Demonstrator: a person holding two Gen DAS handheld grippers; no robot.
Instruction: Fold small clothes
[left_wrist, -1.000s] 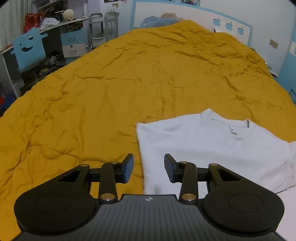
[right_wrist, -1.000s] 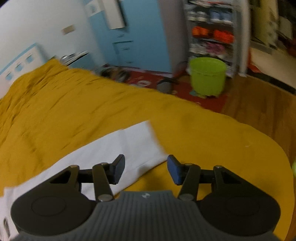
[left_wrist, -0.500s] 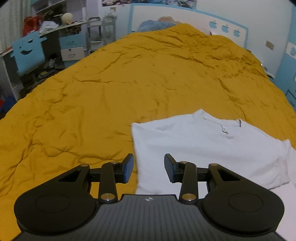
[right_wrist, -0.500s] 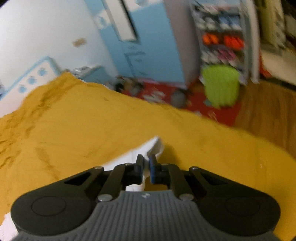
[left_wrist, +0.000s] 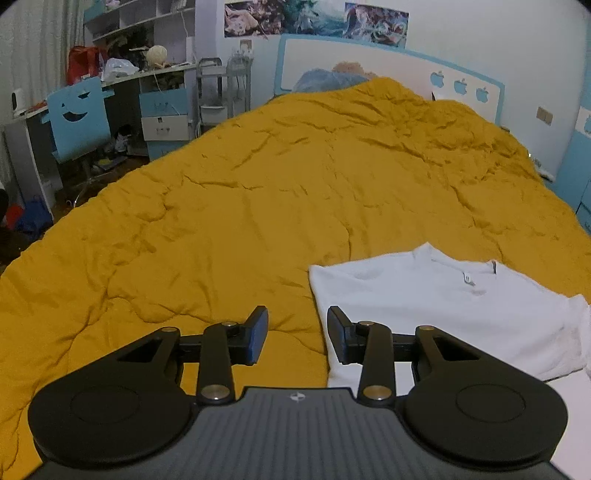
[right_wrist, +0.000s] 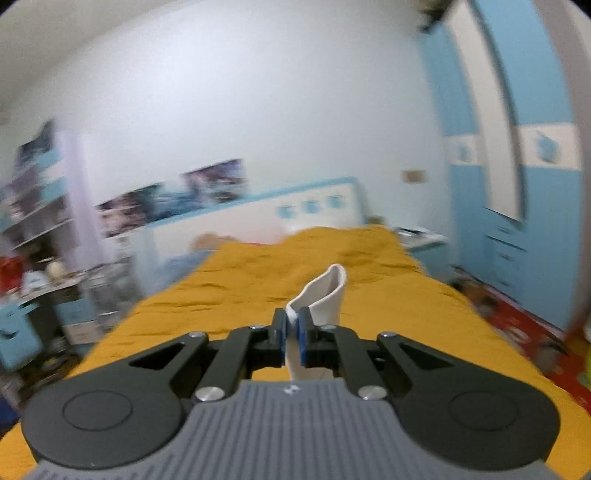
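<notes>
Our right gripper (right_wrist: 291, 334) pinches the soft, light white cotton T-shirt (left_wrist: 436, 306) by its edge, while our left gripper (left_wrist: 297, 334) waits open near its side edge, where it seems easiest to grasp.

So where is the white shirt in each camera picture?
Left wrist view: the white shirt lies flat at lower right, beside the open left gripper.
Right wrist view: a strip of it sticks up at center, pinched in the right gripper.
Shared landmark: the mustard yellow blanket.
</notes>
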